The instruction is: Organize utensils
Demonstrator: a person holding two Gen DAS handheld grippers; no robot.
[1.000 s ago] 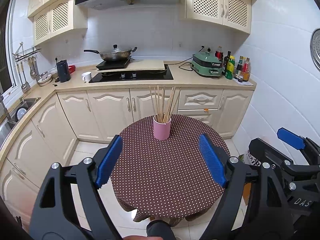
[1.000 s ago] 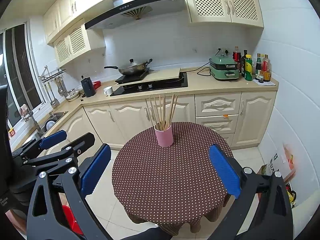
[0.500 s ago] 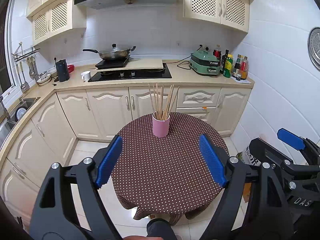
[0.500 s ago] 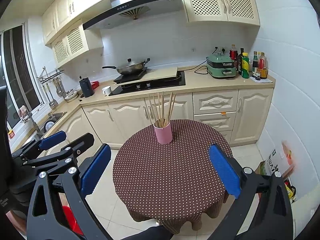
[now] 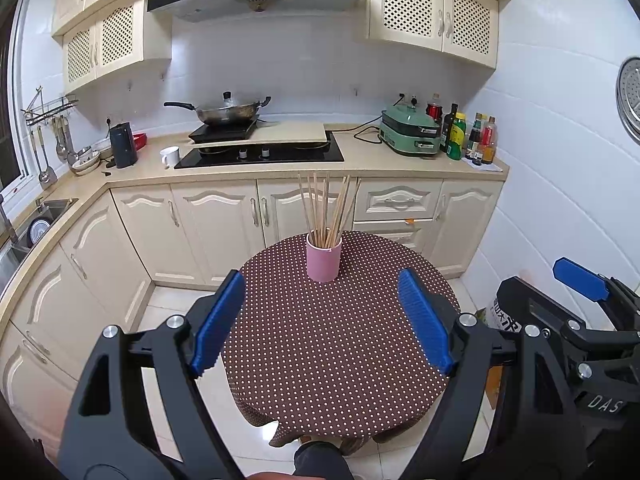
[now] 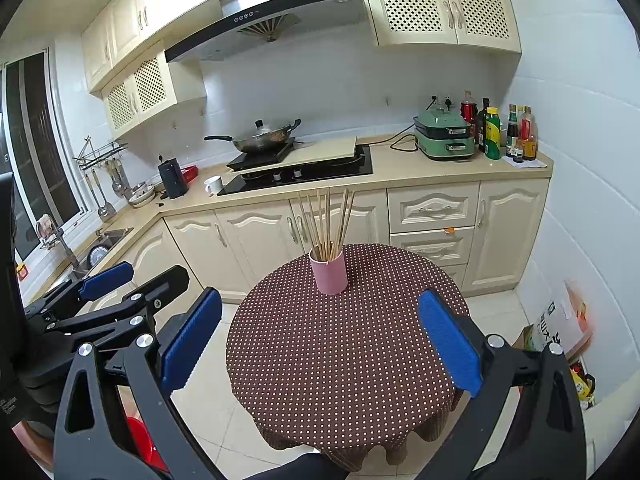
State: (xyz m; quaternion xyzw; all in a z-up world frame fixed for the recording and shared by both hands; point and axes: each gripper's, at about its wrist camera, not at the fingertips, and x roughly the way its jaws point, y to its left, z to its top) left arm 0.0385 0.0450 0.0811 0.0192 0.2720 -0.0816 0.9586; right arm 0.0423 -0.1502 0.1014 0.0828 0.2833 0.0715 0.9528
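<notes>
Here, only your right wrist view shows the red plastic tub [image 6: 138, 438] on the floor; only the left one shows the round metal steamer lid [image 5: 630, 98] on the wall. The thin wooden chopsticks [image 5: 328, 210] stand upright, fanning slightly, tips up, in the pink cylindrical cup [image 5: 324, 258] on the far half of the round brown polka-dot table [image 5: 340, 356]. Your left gripper [image 5: 322, 324] and right gripper [image 6: 320, 340] both gape wide, empty, well short of the cup.

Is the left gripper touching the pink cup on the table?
Apart. The left wrist view shows the left gripper open, with bare tablecloth between it and the pink cup.
</notes>
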